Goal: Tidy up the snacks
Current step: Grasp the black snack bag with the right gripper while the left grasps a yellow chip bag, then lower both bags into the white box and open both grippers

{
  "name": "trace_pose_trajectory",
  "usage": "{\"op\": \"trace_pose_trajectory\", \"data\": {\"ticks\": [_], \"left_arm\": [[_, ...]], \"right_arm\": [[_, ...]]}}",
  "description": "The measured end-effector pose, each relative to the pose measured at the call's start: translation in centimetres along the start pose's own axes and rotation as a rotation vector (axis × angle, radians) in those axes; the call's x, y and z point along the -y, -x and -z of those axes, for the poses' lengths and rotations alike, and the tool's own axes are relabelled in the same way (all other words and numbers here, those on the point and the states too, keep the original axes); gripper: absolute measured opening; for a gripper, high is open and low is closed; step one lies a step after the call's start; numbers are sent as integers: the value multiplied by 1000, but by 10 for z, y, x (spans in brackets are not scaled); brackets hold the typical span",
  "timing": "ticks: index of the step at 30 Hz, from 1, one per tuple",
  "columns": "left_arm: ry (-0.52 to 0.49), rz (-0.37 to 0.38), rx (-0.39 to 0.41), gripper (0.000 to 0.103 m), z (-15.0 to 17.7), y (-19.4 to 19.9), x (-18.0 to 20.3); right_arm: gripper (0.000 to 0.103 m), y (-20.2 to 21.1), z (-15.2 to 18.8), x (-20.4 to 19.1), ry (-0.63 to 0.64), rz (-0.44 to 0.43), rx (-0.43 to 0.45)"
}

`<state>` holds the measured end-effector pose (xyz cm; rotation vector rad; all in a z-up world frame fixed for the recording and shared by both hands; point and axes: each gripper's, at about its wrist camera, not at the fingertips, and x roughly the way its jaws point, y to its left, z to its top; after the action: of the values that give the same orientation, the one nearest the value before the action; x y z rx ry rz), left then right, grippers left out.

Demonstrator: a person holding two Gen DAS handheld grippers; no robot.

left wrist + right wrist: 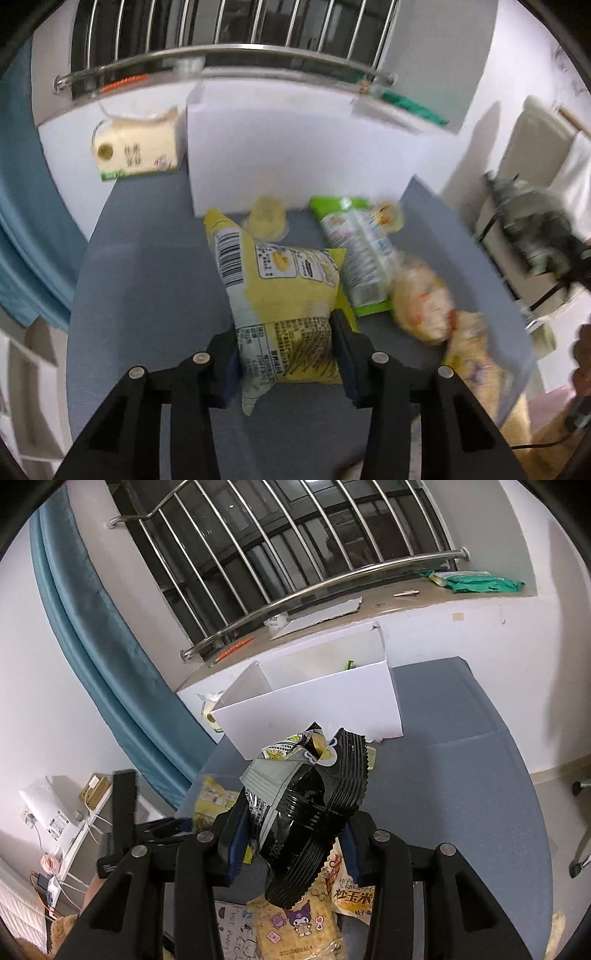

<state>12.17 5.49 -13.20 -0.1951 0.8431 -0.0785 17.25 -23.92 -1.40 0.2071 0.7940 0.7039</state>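
The white box stands at the table's far edge, holding what may be a green wrapper. The left gripper clamps a yellow snack bag; the right gripper pinches a crumpled black packet.

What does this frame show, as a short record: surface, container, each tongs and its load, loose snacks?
surface: blue-grey table
container: white box, open top, at the table's far edge
left tongs: closed on yellow snack bag
right tongs: closed on black snack bag, lifted, box beyond it
loose snacks: green packet, jelly cup, more bags to the right
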Motion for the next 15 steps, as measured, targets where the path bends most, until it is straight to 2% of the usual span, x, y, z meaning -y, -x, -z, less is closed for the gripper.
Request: {"op": "trace_pose_trajectory", "data": {"ticks": [4, 7, 12, 15], "left_arm": [[2, 40, 108, 47, -21, 33, 1], [-2, 59, 198, 47, -51, 55, 4], [-29, 48, 304, 47, -113, 75, 9], [-11, 57, 328, 47, -154, 69, 4]], "right_arm": [[47, -3, -5, -1, 15, 0, 13], [47, -4, -18, -5, 42, 9, 32], [47, -18, -68, -12, 94, 17, 68], [47, -32, -103, -8, 81, 25, 78]]}}
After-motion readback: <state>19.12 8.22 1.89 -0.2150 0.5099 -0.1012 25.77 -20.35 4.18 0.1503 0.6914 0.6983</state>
